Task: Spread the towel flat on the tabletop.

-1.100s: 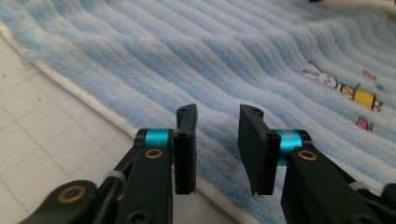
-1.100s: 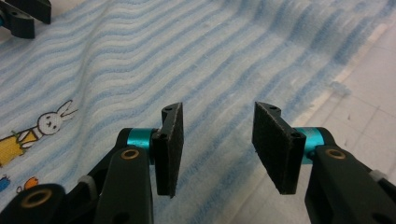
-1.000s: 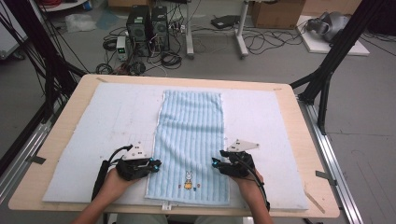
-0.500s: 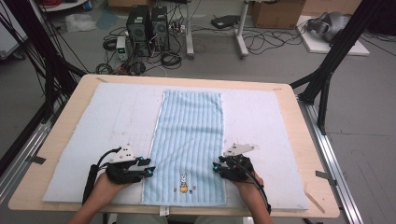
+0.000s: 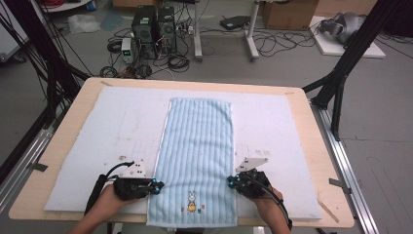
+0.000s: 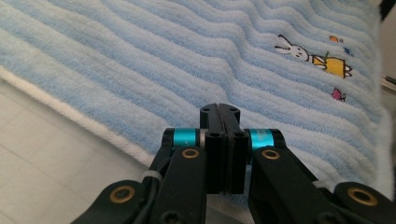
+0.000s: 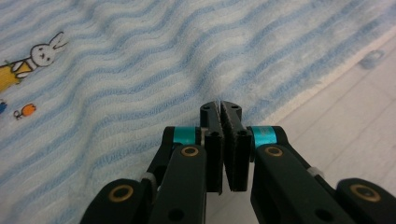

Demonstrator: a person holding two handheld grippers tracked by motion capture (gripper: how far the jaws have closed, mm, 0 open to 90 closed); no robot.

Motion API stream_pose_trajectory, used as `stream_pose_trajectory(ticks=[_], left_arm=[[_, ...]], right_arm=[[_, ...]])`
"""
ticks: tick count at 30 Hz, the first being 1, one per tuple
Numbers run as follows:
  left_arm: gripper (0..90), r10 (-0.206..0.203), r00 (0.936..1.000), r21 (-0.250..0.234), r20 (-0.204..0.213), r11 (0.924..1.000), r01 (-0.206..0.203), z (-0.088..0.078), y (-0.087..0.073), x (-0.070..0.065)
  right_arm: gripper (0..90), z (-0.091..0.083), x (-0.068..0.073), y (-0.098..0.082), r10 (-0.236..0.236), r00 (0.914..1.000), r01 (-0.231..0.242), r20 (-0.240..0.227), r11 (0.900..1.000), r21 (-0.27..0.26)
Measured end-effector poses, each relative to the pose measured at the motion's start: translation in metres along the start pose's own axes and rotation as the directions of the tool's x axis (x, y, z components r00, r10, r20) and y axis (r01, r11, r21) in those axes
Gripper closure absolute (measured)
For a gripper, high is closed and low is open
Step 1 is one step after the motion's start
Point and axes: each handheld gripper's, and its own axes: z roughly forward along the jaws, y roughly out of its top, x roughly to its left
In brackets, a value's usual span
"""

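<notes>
Both grippers have shifted a little since the earlier frames: a second ago they sat slightly further up the towel (image 5: 197,161) with the rabbit motif (image 5: 192,201) between them at the near hem, and now the left gripper (image 5: 157,185) sits at the towel's left long edge and the right gripper (image 5: 231,183) at its right long edge, level with the motif. Their jaws have just been closing. In the left gripper view the left gripper (image 6: 220,108) has its jaws pressed flat together over the towel's edge, and in the right gripper view the right gripper (image 7: 220,105) shows only a thin slit between the pads; whether either has actually pinched a fold of cloth I cannot tell, since the tips hide the contact. The step in hand looks like taking hold of the near part of the towel by both edges, probably to fold it away from the person. If so, the next move calls for an even lift of both sides, kept level so the cloth does not skew. The towel is soft, ribbed terry in pale blue and white stripes, a long rectangle lying flat and lengthwise on a pale, faintly marked mat (image 5: 97,131) that covers the wooden worktop (image 5: 63,112).
</notes>
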Motion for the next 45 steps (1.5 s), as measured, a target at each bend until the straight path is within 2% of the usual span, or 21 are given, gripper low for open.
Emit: stream_pose_trajectory(ticks=[3,5,6,8,10,12,13,17,21,22,24,25,28,29,31,34,37,39,40,42,45], left_arm=[[86.1,-0.015,0.9998,-0.031,0.009,0.9994,0.015,-0.001,0.001,0.001],[67.9,-0.046,0.9984,-0.075,-0.031,0.9962,0.044,-0.002,0.004,0.006],[65.7,-0.063,0.9968,-0.099,-0.051,0.9934,0.057,-0.002,0.006,0.009],[59.5,-0.103,0.9894,-0.159,-0.102,0.9835,0.086,-0.002,0.011,0.017],[51.4,-0.136,0.9763,-0.212,-0.168,0.9722,0.099,-0.003,0.017,0.028],[51.5,-0.176,0.9646,-0.255,-0.196,0.959,0.123,-0.003,0.024,0.04],[51.6,-0.184,0.9612,-0.259,-0.206,0.9574,0.127,-0.003,0.027,0.045],[55.4,-0.184,0.9466,-0.25,-0.265,0.9611,0.117,0.004,0.039,0.061],[62.7,-0.219,0.9181,-0.233,-0.331,0.9615,0.145,0.016,0.044,0.076],[64.2,-0.219,0.9155,-0.22,-0.338,0.9639,0.149,0.018,0.044,0.078],[67.1,-0.216,0.9028,-0.17,-0.372,0.9719,0.163,0.027,0.045,0.082],[67.3,-0.206,0.902,-0.152,-0.379,0.9755,0.159,0.031,0.045,0.084],[72.2,-0.193,0.8995,-0.109,-0.392,0.9806,0.163,0.039,0.042,0.084],[76.7,-0.182,0.8919,-0.106,-0.414,0.9828,0.151,0.039,0.042,0.082],[86.3,-0.171,0.8879,-0.098,-0.427,0.9849,0.143,0.04,0.043,0.08],[87.6,-0.139,0.8888,-0.077,-0.437,0.9901,0.117,0.039,0.042,0.078],[86.4,-0.152,0.8884,-0.069,-0.433,0.9883,0.136,0.033,0.04,0.079],[69.2,-0.204,0.8715,-0.105,-0.446,0.9789,0.175,0.028,0.038,0.083],[62.2,-0.237,0.872,-0.14,-0.428,0.9707,0.195,0.024,0.037,0.085],[58.0,-0.261,0.8864,-0.211,-0.382,0.9586,0.191,0.017,0.035,0.089],[50.6,-0.257,0.9045,-0.306,-0.34,0.9398,0.152,0.009,0.033,0.093]], right_arm=[[75.7,-0.006,0.003,0.0,0.013,0.9999,-0.013,0.006,1.0,0.0],[64.7,-0.008,-0.001,0.002,0.051,0.9982,-0.05,0.031,0.998,-0.049],[62.8,-0.009,-0.002,0.003,0.07,0.9967,-0.066,0.042,0.994,-0.081],[64.2,-0.009,-0.005,0.006,0.088,0.9954,-0.081,0.04,0.986,-0.143],[70.5,-0.003,-0.007,0.01,0.082,0.9958,-0.073,0.043,0.981,-0.181],[75.1,0.006,-0.007,0.014,0.083,0.9951,-0.073,0.053,0.982,-0.177],[76.4,0.011,-0.008,0.016,0.078,0.9955,-0.068,0.055,0.984,-0.166],[78.3,0.029,-0.01,0.021,0.062,0.9918,-0.051,0.112,0.994,-0.1],[75.3,0.027,-0.014,0.022,0.056,0.9779,-0.042,0.201,0.996,-0.076],[74.1,0.026,-0.016,0.021,0.075,0.9798,-0.058,0.185,0.994,-0.094],[71.2,0.023,-0.018,0.018,0.105,0.9842,-0.086,0.142,0.987,-0.138],[69.6,0.02,-0.019,0.018,0.108,0.9848,-0.086,0.136,0.983,-0.161],[65.3,0.015,-0.021,0.019,0.121,0.9815,-0.091,0.148,0.977,-0.191],[64.2,0.014,-0.022,0.018,0.121,0.981,-0.091,0.152,0.977,-0.195],[61.1,0.013,-0.026,0.017,0.138,0.9779,-0.104,0.158,0.973,-0.205],[58.8,0.011,-0.033,0.016,0.15,0.9745,-0.112,0.167,0.969,-0.221],[57.7,0.009,-0.045,0.015,0.157,0.9723,-0.115,0.174,0.966,-0.23],[60.5,0.009,-0.055,0.018,0.17,0.9691,-0.125,0.179,0.963,-0.238],[65.6,0.01,-0.062,0.02,0.176,0.9685,-0.13,0.176,0.961,-0.242],[75.9,0.015,-0.073,0.029,0.177,0.9667,-0.131,0.185,0.963,-0.237],[80.5,0.028,-0.089,0.044,0.201,0.9572,-0.149,0.208,0.959,-0.241]])
